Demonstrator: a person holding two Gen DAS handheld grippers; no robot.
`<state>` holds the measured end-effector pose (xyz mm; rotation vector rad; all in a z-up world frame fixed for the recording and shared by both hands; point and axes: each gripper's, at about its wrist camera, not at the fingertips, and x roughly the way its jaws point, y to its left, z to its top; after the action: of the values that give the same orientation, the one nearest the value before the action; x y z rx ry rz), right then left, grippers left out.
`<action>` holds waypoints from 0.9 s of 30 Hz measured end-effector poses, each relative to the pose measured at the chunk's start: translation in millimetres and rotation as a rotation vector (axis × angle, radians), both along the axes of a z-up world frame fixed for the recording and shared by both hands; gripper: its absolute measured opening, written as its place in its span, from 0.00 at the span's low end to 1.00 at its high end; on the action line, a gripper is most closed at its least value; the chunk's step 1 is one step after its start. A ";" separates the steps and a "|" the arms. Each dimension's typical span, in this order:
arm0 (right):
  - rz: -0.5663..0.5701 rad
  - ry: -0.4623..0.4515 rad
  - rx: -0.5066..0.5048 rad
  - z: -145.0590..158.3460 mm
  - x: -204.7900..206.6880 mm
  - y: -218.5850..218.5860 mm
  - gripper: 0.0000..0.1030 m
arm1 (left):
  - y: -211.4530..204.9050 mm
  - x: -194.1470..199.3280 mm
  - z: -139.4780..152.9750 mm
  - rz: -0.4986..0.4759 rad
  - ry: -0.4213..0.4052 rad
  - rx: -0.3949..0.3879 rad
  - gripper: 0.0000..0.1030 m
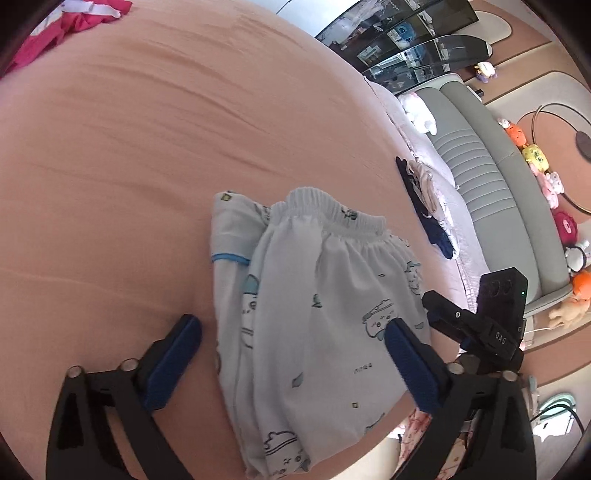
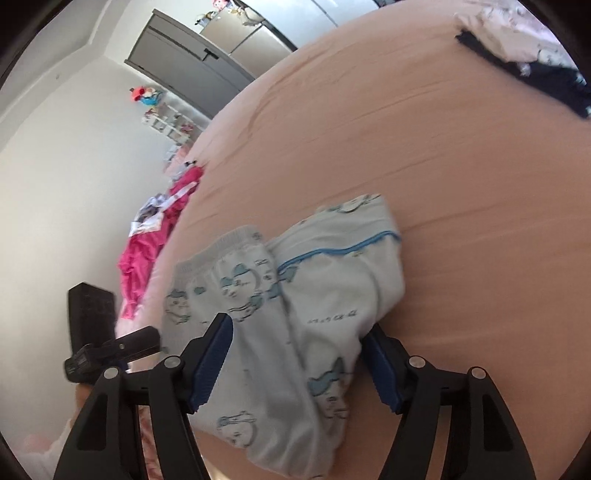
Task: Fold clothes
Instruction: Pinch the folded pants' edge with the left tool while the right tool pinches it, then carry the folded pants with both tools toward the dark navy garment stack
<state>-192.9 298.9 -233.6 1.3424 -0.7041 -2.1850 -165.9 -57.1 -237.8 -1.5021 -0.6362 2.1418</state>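
A folded bundle of pale blue children's clothes [image 1: 317,314] [image 2: 295,295] with cartoon prints, an elastic waistband and blue piping lies on the peach bed sheet [image 1: 147,147] [image 2: 461,155]. My left gripper [image 1: 291,336] stands wide open. One of its fingers [image 1: 184,339] is over bare sheet and the other is over the bundle's right part. My right gripper [image 2: 295,339] is open astride the bundle's near end, cloth filling the gap between its blue pads. Each gripper shows in the other's view: the right gripper [image 1: 461,325] and the left gripper [image 2: 110,350].
A pink garment [image 1: 55,33] [image 2: 147,258] lies at the bed's far edge. A navy and white garment [image 1: 436,229] [image 2: 546,85] lies near the grey padded headboard [image 1: 491,192]. Plush toys [image 1: 535,158] sit beside it. A grey door [image 2: 184,59] is in the wall.
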 end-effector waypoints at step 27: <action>0.050 -0.061 0.084 -6.9 2.9 -8.9 0.36 | 7.1 19.0 1.6 0.005 -0.007 -0.109 0.29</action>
<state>-189.9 290.0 -240.6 1.4590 -0.6004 -2.1631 -146.8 -50.0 -236.2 -1.5663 -0.5338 2.2079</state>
